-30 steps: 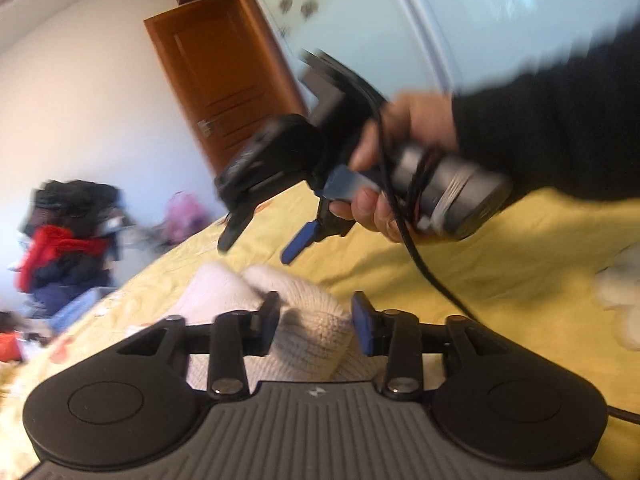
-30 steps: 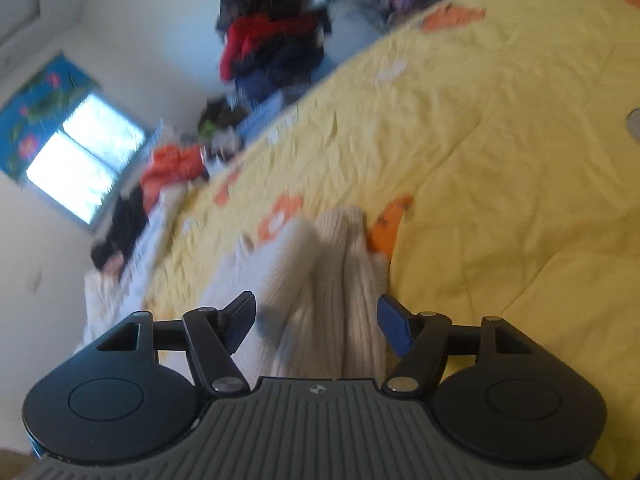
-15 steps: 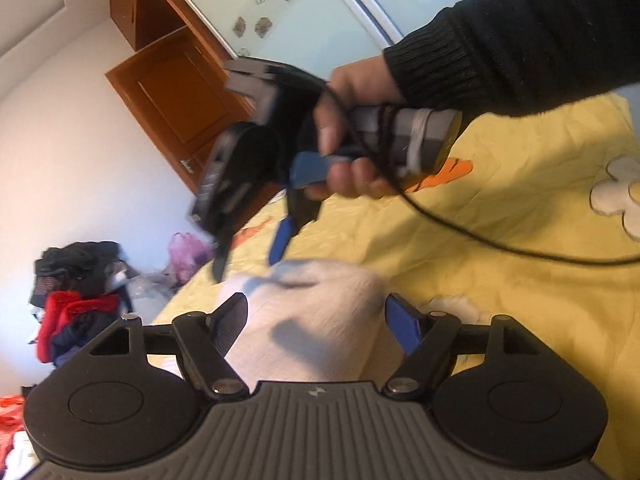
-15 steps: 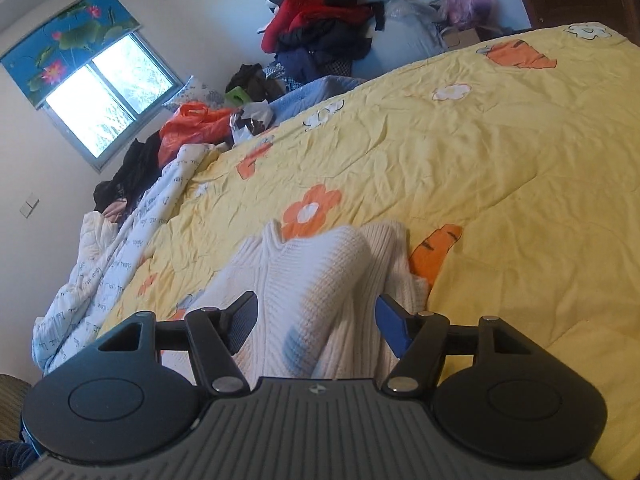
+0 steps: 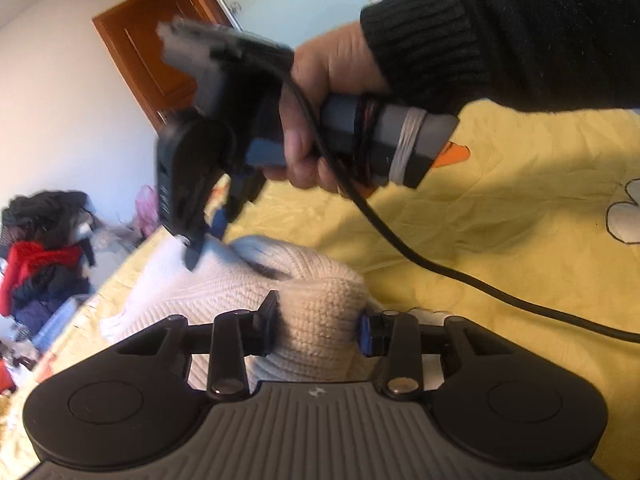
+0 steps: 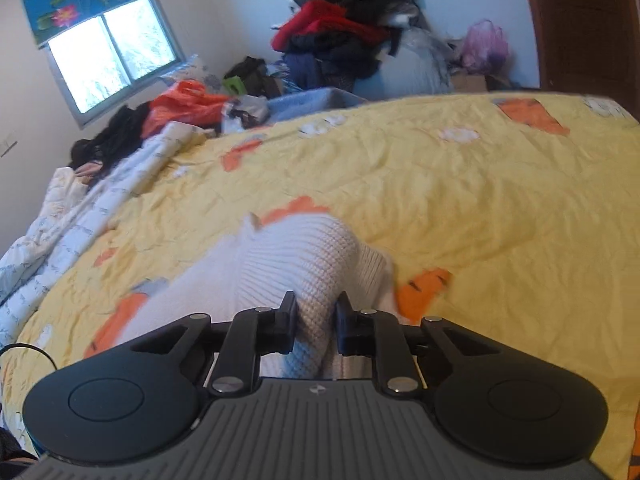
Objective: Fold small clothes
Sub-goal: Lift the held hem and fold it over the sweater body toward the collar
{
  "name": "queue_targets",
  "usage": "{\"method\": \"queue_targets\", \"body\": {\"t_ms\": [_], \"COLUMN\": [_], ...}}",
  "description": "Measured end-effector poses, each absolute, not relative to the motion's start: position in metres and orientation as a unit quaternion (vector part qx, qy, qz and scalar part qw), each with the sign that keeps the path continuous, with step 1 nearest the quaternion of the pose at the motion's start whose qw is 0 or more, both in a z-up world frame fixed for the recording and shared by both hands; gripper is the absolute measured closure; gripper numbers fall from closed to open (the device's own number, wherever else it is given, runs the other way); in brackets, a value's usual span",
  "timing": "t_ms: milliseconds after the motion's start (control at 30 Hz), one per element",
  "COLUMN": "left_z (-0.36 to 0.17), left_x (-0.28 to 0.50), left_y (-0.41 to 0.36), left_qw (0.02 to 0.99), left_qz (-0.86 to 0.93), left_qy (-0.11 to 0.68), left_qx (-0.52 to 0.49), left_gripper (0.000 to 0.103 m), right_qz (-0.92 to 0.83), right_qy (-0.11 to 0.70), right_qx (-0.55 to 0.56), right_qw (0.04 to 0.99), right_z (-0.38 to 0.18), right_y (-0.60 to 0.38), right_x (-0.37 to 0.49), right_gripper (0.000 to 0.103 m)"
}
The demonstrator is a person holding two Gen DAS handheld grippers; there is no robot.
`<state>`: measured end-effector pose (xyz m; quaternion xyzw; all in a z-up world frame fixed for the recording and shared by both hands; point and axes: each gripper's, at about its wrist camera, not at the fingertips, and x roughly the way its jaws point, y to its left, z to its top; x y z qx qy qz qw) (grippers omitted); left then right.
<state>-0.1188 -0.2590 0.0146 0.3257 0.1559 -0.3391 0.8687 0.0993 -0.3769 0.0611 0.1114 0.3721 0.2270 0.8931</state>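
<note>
1. Bed (image 6: 500, 208), yellow quilt; white knit sweater (image 6: 296, 256) bunched mid-bed.
2. Left hand-held gripper (image 5: 318, 326) pinching knit fold; right hand-held gripper (image 6: 316, 322) pinching too.
3. Fold prob. half done; flattening left.

blurred: right tongs (image 5: 204, 240) | cut off: cable (image 5: 480, 280) at right edge | hidden: sweater (image 6: 296, 256) near end

Both wrist views sit low and close over the bed (image 6: 480, 200), sharing the white knit (image 5: 320, 312).
</note>
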Motion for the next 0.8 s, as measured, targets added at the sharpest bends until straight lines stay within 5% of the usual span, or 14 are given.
{"method": "queue_targets", "body": {"t_ms": [133, 233, 300, 500, 800], "left_z": [0.003, 0.021, 0.037, 0.066, 0.02], "left_x": [-0.125, -0.131, -0.138, -0.152, -0.153], "left_y": [-0.261, -0.235, -0.205, -0.112, -0.119], "left_qw": [0.877, 0.888, 0.893, 0.918, 0.872], "left_qz": [-0.326, -0.339, -0.351, -0.318, -0.31], "left_qy": [0.125, 0.127, 0.132, 0.116, 0.101], "left_qx": [0.329, 0.282, 0.248, 0.207, 0.365], "left_gripper": [0.063, 0.053, 0.032, 0.025, 0.024], "right_qz": [0.205, 0.195, 0.179, 0.217, 0.197], "right_qy": [0.392, 0.398, 0.395, 0.303, 0.38], "right_qx": [0.166, 0.181, 0.184, 0.18, 0.093], "right_qw": [0.882, 0.878, 0.882, 0.91, 0.899], "right_z": [0.034, 0.033, 0.039, 0.087, 0.07], "right_y": [-0.394, -0.392, -0.392, -0.385, -0.352], "right_x": [0.106, 0.104, 0.096, 0.034, 0.031], "right_gripper": [0.081, 0.052, 0.026, 0.024, 0.034]}}
